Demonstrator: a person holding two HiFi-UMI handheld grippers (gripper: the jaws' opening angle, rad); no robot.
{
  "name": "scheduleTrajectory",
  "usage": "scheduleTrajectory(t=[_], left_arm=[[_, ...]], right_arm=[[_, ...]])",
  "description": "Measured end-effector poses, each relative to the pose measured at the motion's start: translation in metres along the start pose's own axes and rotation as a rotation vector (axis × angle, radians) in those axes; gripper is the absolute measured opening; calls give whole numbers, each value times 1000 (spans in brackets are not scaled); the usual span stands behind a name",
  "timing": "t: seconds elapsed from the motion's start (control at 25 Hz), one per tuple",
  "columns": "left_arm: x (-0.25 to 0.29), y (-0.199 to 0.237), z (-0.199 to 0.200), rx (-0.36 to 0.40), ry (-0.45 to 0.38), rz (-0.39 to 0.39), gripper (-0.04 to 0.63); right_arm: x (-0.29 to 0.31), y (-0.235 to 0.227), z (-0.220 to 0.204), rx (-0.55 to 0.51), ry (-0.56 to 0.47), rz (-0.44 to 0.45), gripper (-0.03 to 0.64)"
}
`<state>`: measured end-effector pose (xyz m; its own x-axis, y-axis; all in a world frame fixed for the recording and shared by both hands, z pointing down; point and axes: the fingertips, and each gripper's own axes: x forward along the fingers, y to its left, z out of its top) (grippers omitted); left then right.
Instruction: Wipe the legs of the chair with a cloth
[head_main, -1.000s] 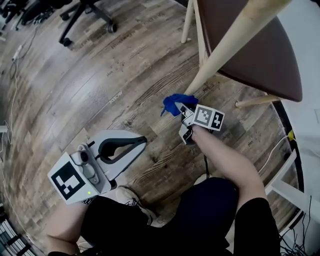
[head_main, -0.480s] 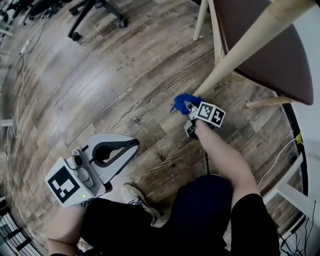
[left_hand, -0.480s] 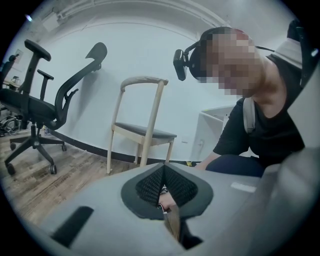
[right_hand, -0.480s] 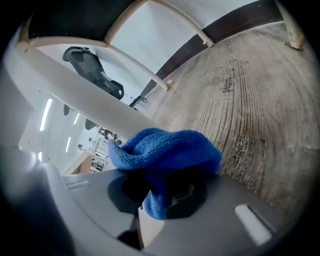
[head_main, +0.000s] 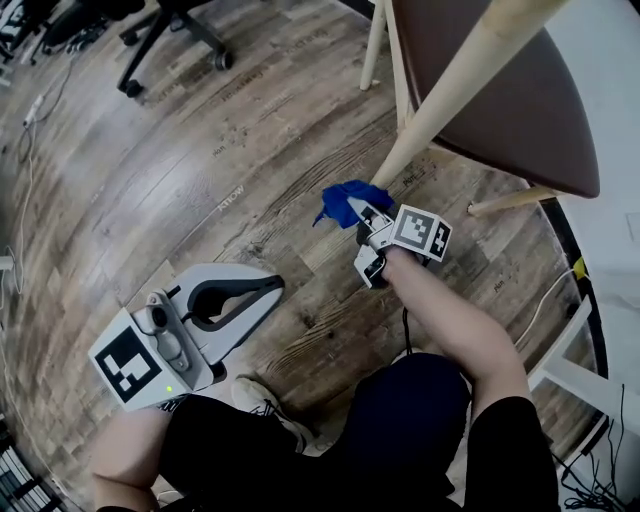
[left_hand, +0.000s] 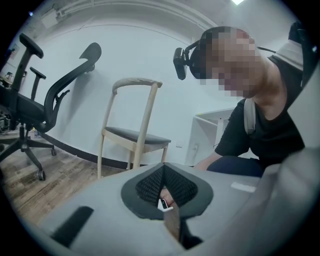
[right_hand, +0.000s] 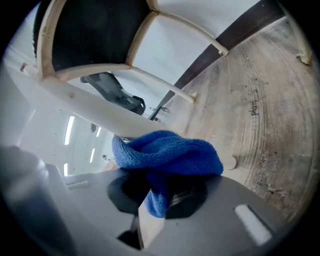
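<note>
wood floor (head_main: 200, 160), grey-brown planks, runs under everything. i am crouched low on it.

chair (head_main: 500, 90): pale wooden frame, dark brown seat, at the top right of the head view. from the left gripper view the same chair (left_hand: 132, 135) stands upright against a white wall.

office chair (head_main: 170, 30), black, on castors, far top left, well apart from the work. it also shows in the left gripper view (left_hand: 45, 100).

near chair leg (head_main: 450, 100) slants down to the floor just ahead of my right claw. in the right gripper view this leg (right_hand: 100, 110) crosses as a pale bar above the jaws.

left claw (head_main: 270, 290) held low at my left, well apart from the chair. jaws together, tips meeting, nothing between them (left_hand: 167, 200).

right claw (head_main: 358, 212) reaches toward the foot of that leg, jaws clamped on the cloth (right_hand: 160, 200).

cloth (head_main: 345, 203): blue, bunched, sticking out past the jaw tips beside the lower end of the leg. in the right gripper view the bunched cloth (right_hand: 167, 155) sits right under the leg and its upper edge seems to touch the wood.
</note>
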<state>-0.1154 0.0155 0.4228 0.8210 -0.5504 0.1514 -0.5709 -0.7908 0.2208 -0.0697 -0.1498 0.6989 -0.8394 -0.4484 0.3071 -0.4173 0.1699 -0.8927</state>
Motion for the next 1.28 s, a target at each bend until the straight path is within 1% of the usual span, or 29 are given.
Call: scheduleTrajectory(t=[0.2,0.32,0.6,0.72,0.84,0.96,1.16,1.28], left_arm=[[13,-4,9,10,-28,-34,-3],[21,-8,12,16,-35,-53,-2],[36,-9,13,18,-37,-72,-2],[38,-7,13,7,-38,-64,-3],[41,-4,13,6,-39,-59,-3],[50,-4,7,14,-24,-73,-2],[61,-5,-2,16,9,-89,-2],[63,-3,-1,8,11,-89,-3]], right_arm=[[-27,81,26,-15,-27,167,64],[-43,127,38,-6,-50,279,64],[-86,201,69,-47,-111,411,64],[-102,224,79,-120,-130,458,64],[-113,227,83,-200,-133,456,64],[-125,214,91,-254,-144,409,64],[-158,191,118,-286,-196,330,64],[-181,174,134,-312,-229,264,64]])
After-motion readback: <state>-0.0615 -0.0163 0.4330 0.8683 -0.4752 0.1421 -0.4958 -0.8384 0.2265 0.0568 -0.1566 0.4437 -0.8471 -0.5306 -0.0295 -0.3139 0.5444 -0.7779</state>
